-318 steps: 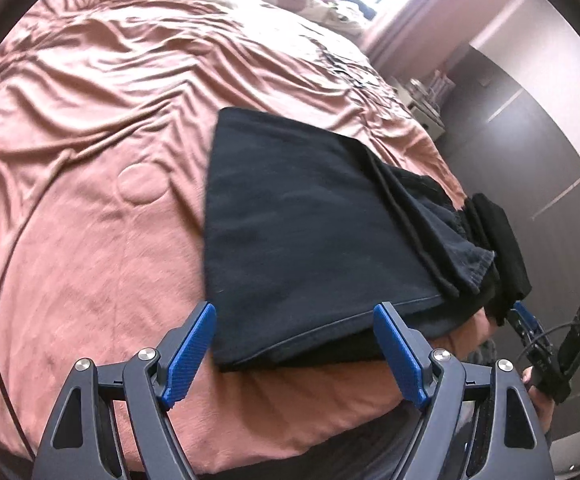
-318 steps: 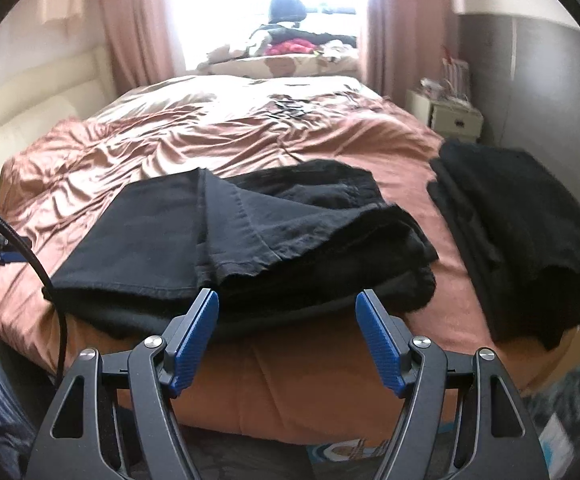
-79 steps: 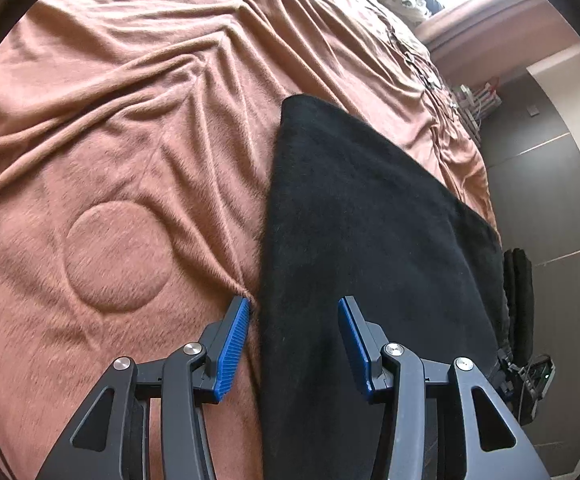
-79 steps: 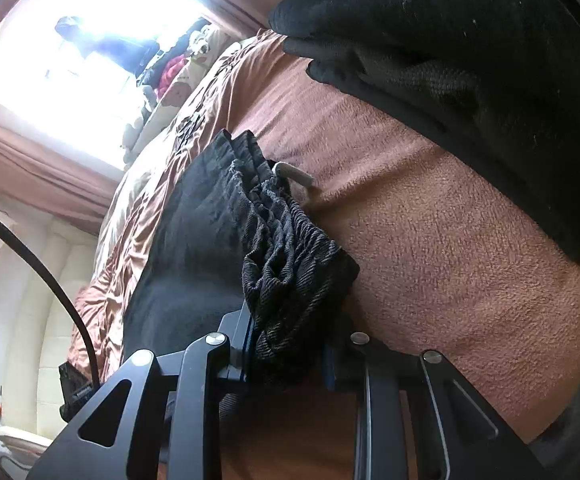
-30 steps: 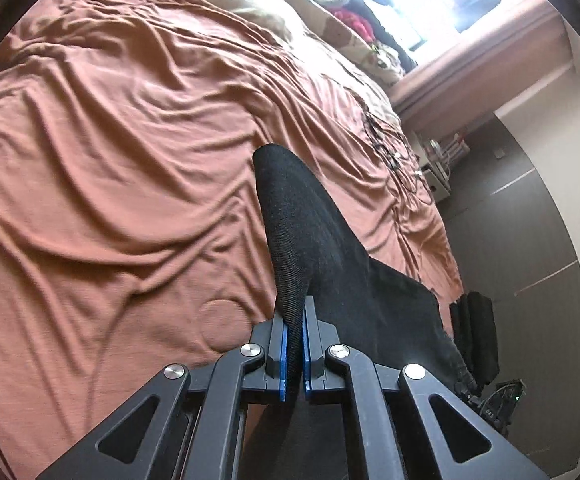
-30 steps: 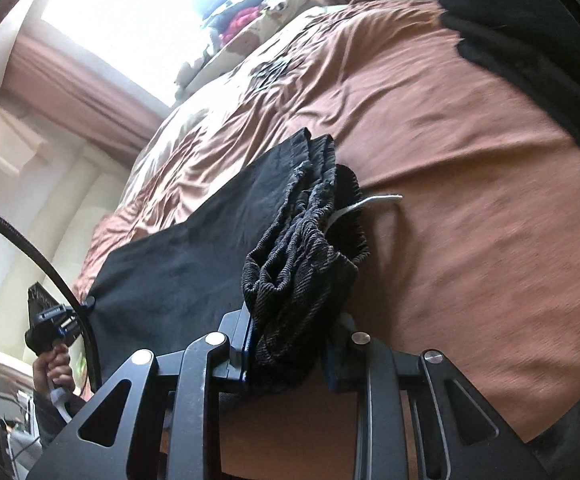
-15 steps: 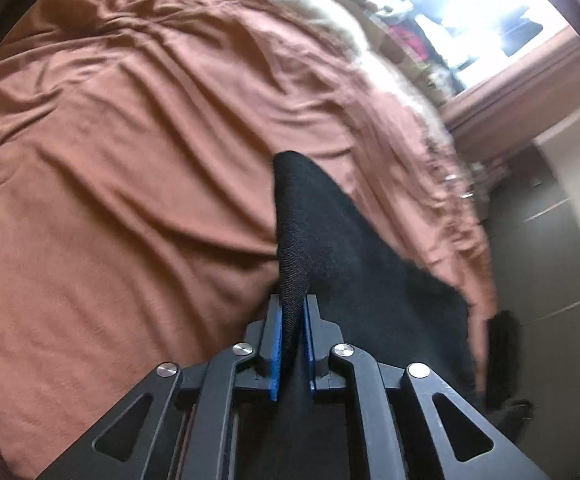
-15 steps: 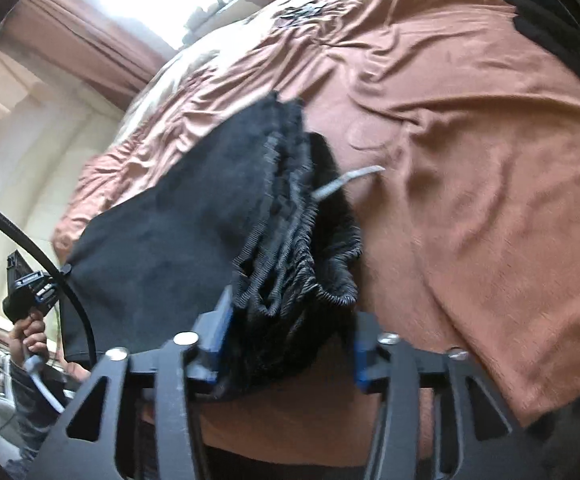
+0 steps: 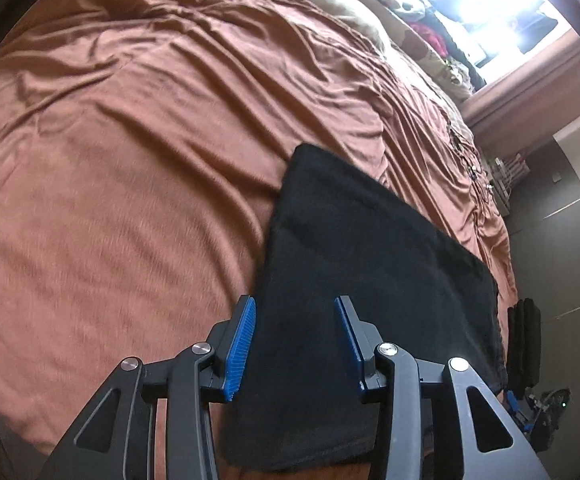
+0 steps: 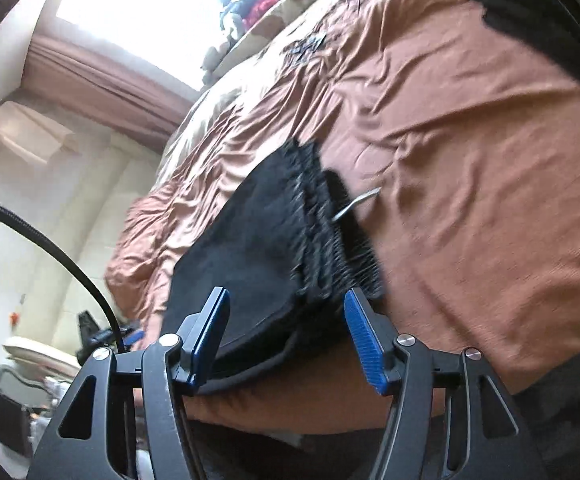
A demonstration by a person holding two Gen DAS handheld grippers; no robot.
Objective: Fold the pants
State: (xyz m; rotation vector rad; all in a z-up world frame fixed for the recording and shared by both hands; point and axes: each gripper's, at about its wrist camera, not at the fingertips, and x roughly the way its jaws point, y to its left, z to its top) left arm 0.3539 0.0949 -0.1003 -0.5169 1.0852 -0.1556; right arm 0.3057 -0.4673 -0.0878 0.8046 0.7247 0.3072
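Item: black folded fabric pants (image 9: 369, 280), lying flat on the rust-brown rumpled bedspread (image 9: 130, 160) near the bed's near edge, long axis running left to right. Left gripper (image 9: 294, 344): jaws opening, fabric between them, pads clear. Right gripper (image 10: 290, 344): jaws standing apart, straddling the gathered waistband end (image 10: 325, 240), not pressing.

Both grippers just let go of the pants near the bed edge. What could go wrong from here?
1. The folded pants lie close to the near edge of the bed; a nudge could slide them off.
2. The left gripper is opening with fabric below its fingers; pulling back low could snag the fold.
3. The bunched waistband by the right gripper may spring open.
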